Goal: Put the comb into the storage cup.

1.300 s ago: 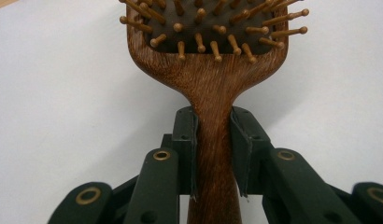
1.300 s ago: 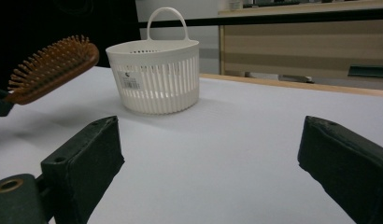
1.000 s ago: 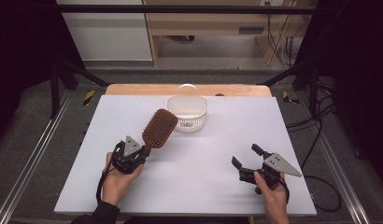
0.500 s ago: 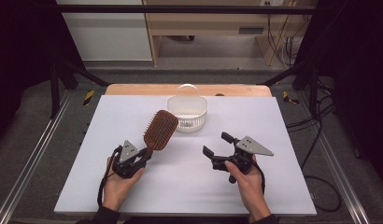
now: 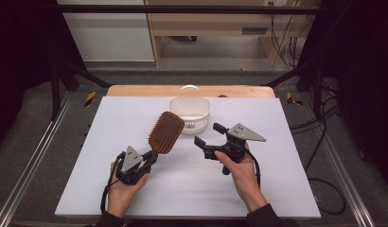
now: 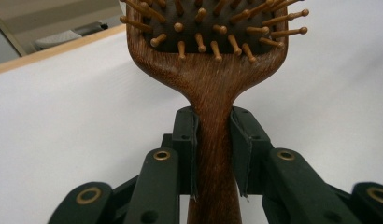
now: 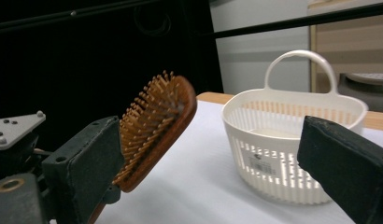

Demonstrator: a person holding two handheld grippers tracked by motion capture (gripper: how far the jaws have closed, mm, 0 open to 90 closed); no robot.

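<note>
The hairbrush (image 6: 209, 70) loses its head past the top edge; the pads cover its handle's sides.

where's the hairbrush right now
In the high view the hairbrush is left of centre, held up by its handle in the left gripper, its head just left of the white basket.

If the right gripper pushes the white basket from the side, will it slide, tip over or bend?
The white basket looks like thin slotted plastic, so it is probably light and would likely slide on the smooth table. Its base looks wide and its walls low, so tipping seems unlikely. The slotted wall may flex a little under the open right gripper.
</note>
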